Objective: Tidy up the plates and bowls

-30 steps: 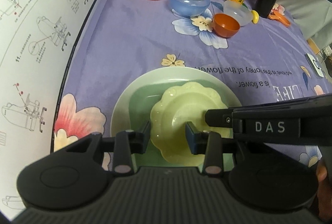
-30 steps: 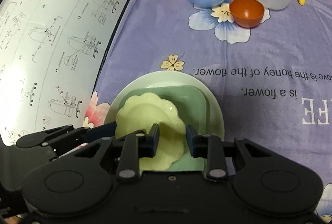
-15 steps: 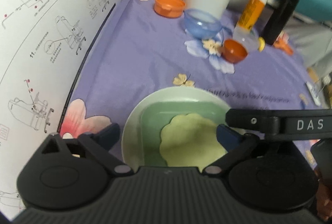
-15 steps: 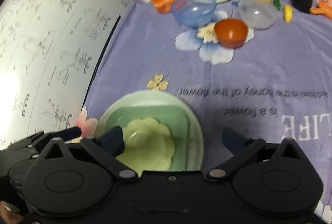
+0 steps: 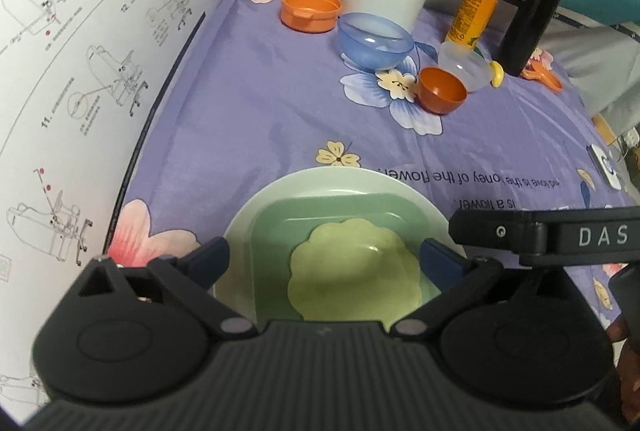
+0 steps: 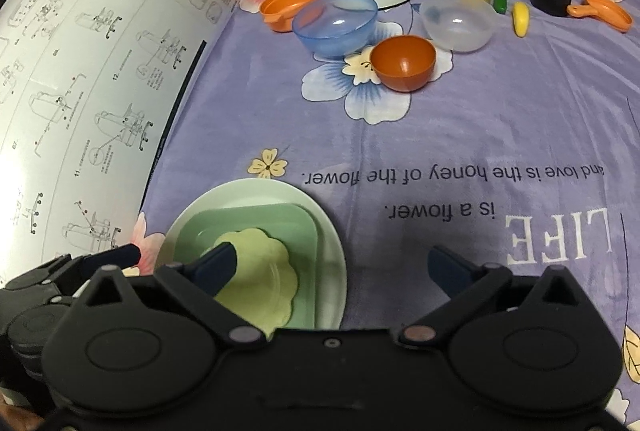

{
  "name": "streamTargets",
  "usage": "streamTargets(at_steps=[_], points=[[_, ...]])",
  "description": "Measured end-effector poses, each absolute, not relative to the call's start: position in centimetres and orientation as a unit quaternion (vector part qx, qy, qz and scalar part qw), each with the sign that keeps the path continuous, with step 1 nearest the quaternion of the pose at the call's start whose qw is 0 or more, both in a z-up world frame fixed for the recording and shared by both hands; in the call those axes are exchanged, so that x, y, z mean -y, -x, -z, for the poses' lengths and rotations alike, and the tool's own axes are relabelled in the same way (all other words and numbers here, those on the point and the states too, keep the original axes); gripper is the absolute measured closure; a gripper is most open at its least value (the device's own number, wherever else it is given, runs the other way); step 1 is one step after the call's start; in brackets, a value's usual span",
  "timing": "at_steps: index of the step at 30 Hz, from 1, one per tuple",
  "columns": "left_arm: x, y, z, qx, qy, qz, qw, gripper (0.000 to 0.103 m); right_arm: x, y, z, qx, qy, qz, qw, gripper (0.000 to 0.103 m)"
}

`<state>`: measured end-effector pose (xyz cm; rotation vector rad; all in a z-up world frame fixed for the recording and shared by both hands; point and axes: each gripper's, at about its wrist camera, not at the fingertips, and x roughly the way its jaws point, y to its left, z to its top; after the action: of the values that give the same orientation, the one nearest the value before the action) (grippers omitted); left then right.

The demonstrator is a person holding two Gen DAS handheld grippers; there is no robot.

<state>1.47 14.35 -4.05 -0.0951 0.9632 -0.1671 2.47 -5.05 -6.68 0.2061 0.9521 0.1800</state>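
Purple tablecloth — bare between stacked plates, bowls.

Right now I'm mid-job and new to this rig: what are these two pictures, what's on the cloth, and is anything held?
Each picture comes from a camera on a hand-held gripper, looking along its fingers. A person holds one per hand: left gripper, right gripper. Both have just opened wide; nothing is held. Below them sits a stack: yellow dish on a green square plate on a white plate. Farther off on the cloth lie loose bowls: blue, orange, clear.
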Motion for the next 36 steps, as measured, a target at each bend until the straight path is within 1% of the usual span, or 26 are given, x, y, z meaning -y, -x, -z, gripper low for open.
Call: streamTargets(at_steps=[14,21,29,36], points=[[-14.3,-0.4,4.0,-0.464,0.009,0.077,0.883,0.000,4.9,-1.9,7.0,-0.468,-0.101,-0.108,0.871,0.000],[-14.2,-0.5,3.9,-0.467,0.010,0.072,0.881,0.000,5.6,-2.1,7.2,-0.468,-0.109,-0.107,0.870,0.000],[-12.9,-2.2,3.4,-0.454,-0.001,0.074,0.888,0.000,7.8,-2.9,7.1,-0.463,-0.127,-0.090,0.872,0.000],[-11.6,-6.3,2.0,-0.427,-0.002,0.073,0.901,0.000,10.2,-5.0,5.7,-0.444,-0.133,-0.070,0.884,0.000]])
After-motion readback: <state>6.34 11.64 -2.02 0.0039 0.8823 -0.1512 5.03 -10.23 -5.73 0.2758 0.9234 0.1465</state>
